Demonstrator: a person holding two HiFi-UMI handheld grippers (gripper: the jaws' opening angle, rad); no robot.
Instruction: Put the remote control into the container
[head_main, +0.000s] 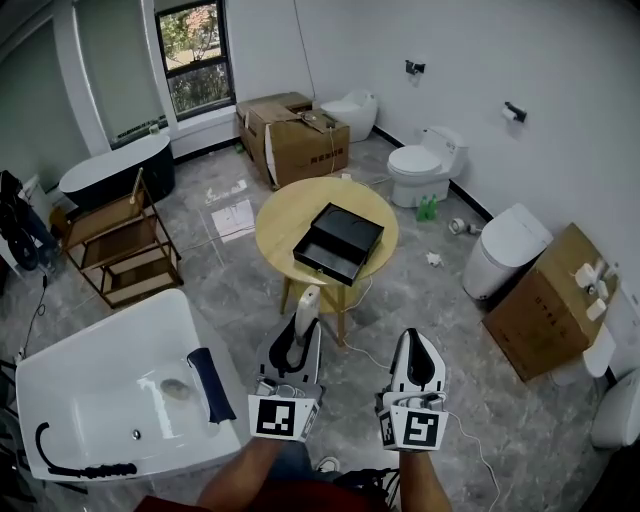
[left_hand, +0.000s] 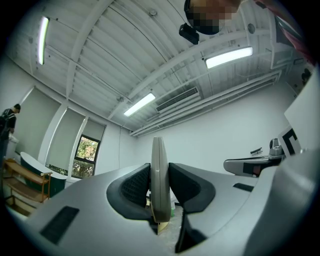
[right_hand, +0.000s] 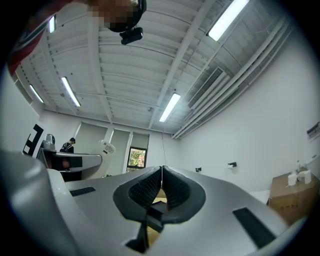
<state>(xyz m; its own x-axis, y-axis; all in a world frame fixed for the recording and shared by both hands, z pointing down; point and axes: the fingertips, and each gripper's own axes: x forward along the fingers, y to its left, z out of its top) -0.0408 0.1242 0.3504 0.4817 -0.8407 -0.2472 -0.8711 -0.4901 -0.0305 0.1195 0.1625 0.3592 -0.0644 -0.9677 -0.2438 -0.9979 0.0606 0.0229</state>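
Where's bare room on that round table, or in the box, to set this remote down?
The black container looks empty inside: all free. The round table is bare in a wide crescent left of and behind the container. Crowded at the near edge, where the container's front reaches the rim.

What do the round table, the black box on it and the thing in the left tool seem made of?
The round table: pale wood or veneer, matte, going by its tan top. The black box: thin sheet metal or hard plastic, can't tell which; flat walls, soft sheen. The remote control, clamped in the left tool: probably moulded plastic, smooth pale grey shell.
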